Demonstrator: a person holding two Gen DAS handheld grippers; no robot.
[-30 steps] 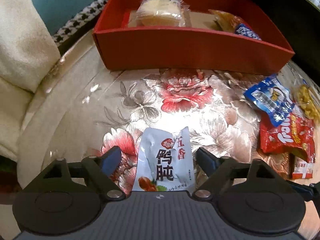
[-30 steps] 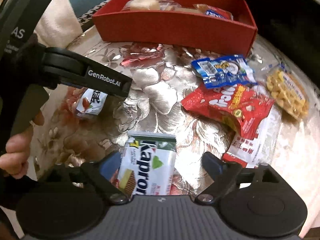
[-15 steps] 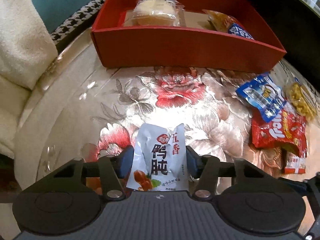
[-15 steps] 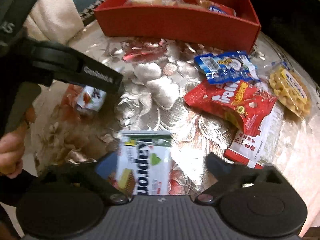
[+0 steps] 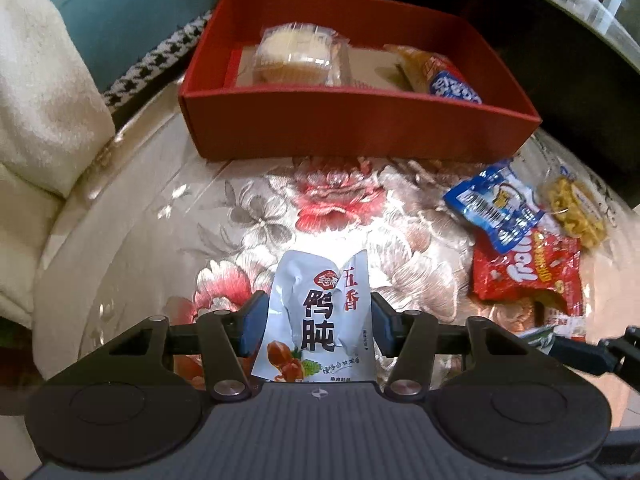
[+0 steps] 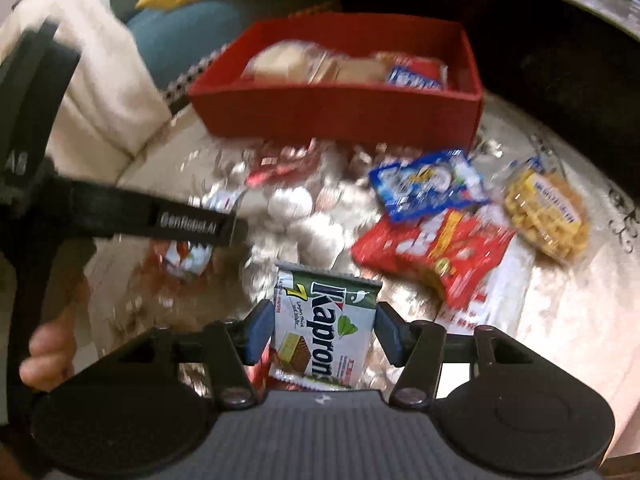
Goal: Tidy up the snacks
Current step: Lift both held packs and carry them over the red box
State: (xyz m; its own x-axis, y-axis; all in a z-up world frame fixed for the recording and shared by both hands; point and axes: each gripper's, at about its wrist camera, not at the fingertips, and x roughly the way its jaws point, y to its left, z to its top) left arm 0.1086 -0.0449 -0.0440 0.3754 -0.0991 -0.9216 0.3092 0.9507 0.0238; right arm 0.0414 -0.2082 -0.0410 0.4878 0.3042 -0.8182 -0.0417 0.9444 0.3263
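My left gripper (image 5: 318, 322) is shut on a white snack pouch with Chinese writing (image 5: 320, 316) and holds it above the floral table. My right gripper (image 6: 324, 330) is shut on a white-and-green Kapron wafer pack (image 6: 324, 328), lifted off the table. The red box (image 5: 360, 124) stands at the far side and holds a wrapped cake (image 5: 300, 58) and an orange-blue packet (image 5: 440, 74). The box also shows in the right wrist view (image 6: 340, 110). The left gripper's body (image 6: 120, 216) crosses the left of the right wrist view.
On the table's right lie a blue packet (image 5: 496, 210), a red bag (image 5: 528, 270) and a clear pack of yellow snacks (image 5: 574, 210); in the right wrist view they are the blue (image 6: 430, 182), red (image 6: 436, 254) and yellow (image 6: 544, 212) packs. A cream cushion (image 5: 36, 92) borders the left.
Both grippers closed on their packs and lifted them. The left jaws went from wide open to clamped on the white pouch; the right likewise on the wafer pack. The red box looks farther and lower.
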